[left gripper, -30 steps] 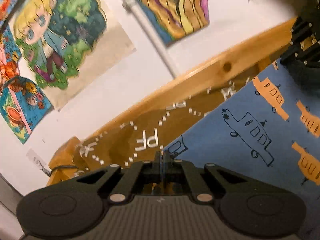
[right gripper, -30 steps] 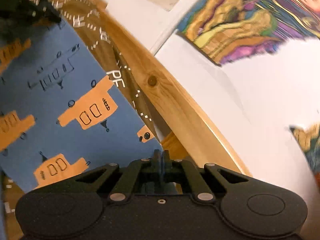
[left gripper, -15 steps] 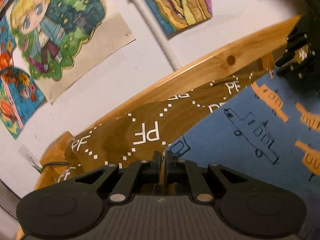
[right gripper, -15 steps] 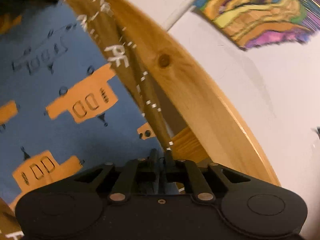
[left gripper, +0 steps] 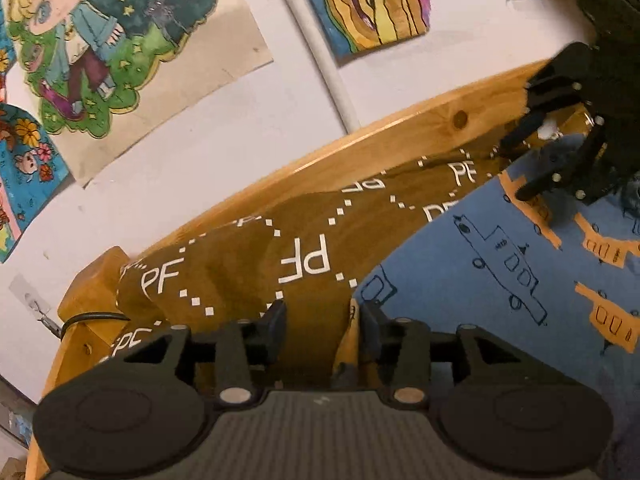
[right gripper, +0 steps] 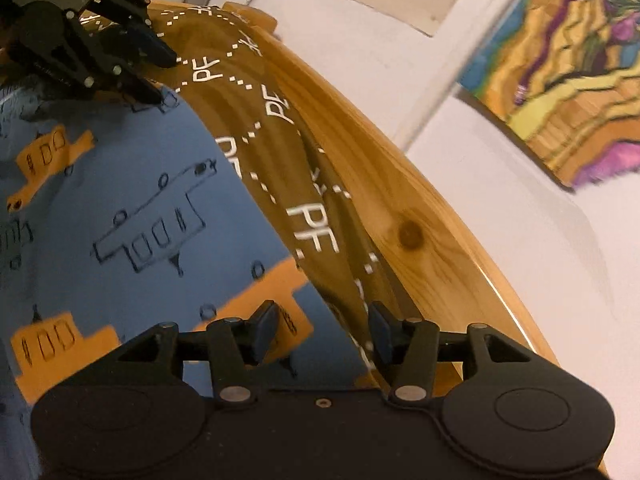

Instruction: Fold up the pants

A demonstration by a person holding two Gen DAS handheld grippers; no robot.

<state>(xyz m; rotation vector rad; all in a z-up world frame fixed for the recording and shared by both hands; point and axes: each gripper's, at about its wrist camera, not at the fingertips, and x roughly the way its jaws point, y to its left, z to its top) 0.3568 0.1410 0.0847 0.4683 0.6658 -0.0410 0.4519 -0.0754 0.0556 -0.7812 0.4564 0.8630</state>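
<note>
- the brown pants with white "PF" lettering and dotted diamond lines [left gripper: 256,264] are lying in a long strip along the far edge of the blue sheet printed with orange and outlined trucks [left gripper: 460,280]; right up against the curved pine-wood rail [left gripper: 400,136] that runs along the white wall [left gripper: 200,140]
- left tongs [left gripper: 320,320] are spread apart, having just been opening; the brown fabric sits in the gap between the two tips but the pads aren't pressing on it
- right tongs [right gripper: 322,330] same deal, apart after just opening; the edge of the pants and a bit of blue sheet show between the tips, nothing clamped
- each camera catches the other tongs at the far end of the strip; both sit low over the pants
- no containers around; just colourful cartoon drawings on paper [left gripper: 112,28] stuck to the wall, a white pipe [left gripper: 320,52] running up it, and a black cable [left gripper: 92,318] by the rail's left end
</note>
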